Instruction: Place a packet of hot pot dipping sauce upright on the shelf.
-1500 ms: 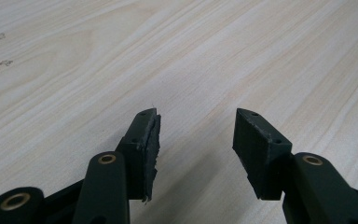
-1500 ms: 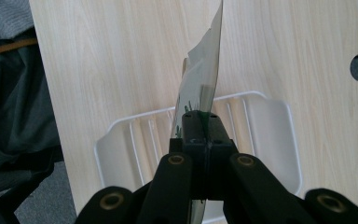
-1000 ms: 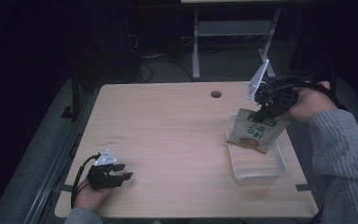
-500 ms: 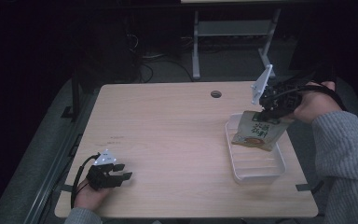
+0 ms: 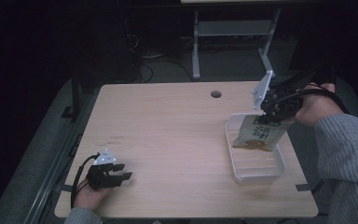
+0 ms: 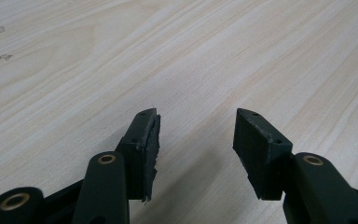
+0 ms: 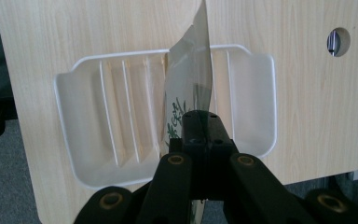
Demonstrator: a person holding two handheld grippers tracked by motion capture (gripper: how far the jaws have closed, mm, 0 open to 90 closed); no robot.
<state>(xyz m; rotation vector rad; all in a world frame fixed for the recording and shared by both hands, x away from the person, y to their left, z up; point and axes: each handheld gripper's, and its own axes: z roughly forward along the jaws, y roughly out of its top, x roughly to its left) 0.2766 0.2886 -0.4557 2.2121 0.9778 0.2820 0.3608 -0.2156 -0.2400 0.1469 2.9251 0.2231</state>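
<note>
A flat snack pouch (image 5: 260, 134) with green print hangs from my right gripper (image 5: 271, 112), which is shut on its top edge. The pouch (image 7: 189, 88) dangles over a white ribbed plastic tray (image 5: 255, 164) at the table's right side, its lower edge down inside the tray (image 7: 93, 112). The right gripper (image 7: 200, 122) pinches the pouch edge-on. My left gripper (image 5: 121, 176) rests at the front left of the table, its jaws open with nothing between them. Bare wood lies in front of the left gripper (image 6: 196, 135).
The light wooden table (image 5: 168, 135) has a round cable hole (image 5: 216, 94) near its far edge. A grey metal stand (image 5: 233, 32) is on the dark floor behind the table. Table edges lie close to the tray at the right and front.
The right gripper has carried the pouch slightly away from the person and lowered it, so it hangs more upright over the tray's far half. The left gripper has stayed put.
</note>
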